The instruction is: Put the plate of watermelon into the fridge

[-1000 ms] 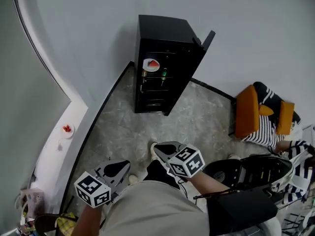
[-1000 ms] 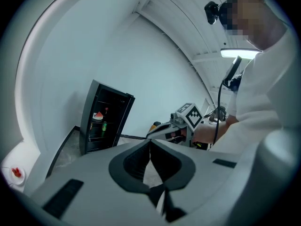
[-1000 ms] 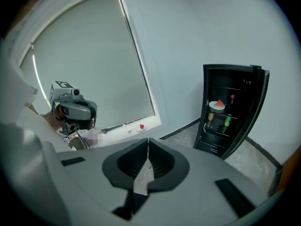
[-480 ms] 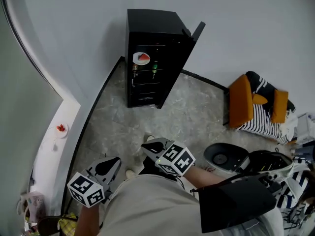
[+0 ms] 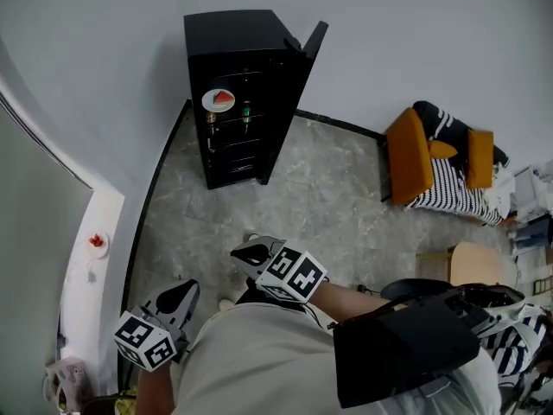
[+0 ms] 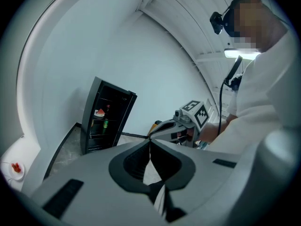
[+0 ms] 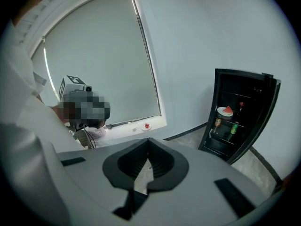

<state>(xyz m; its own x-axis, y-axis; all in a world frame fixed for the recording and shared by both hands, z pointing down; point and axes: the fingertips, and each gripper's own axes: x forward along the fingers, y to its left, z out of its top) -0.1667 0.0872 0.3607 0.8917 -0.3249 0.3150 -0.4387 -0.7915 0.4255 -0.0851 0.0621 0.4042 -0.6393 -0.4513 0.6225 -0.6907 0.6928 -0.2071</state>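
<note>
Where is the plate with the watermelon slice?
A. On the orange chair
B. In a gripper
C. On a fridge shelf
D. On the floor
C: the plate sits on an upper shelf inside the open black fridge.

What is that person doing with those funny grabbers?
A person holds a grabber in each hand. The left gripper and the right gripper are both shut and carry nothing. The plate of watermelon sits on an upper shelf inside the black fridge, whose door is open. The person stands back from the fridge, with bare floor in between, so the watermelon looks put away and only the door is left to close.
</note>
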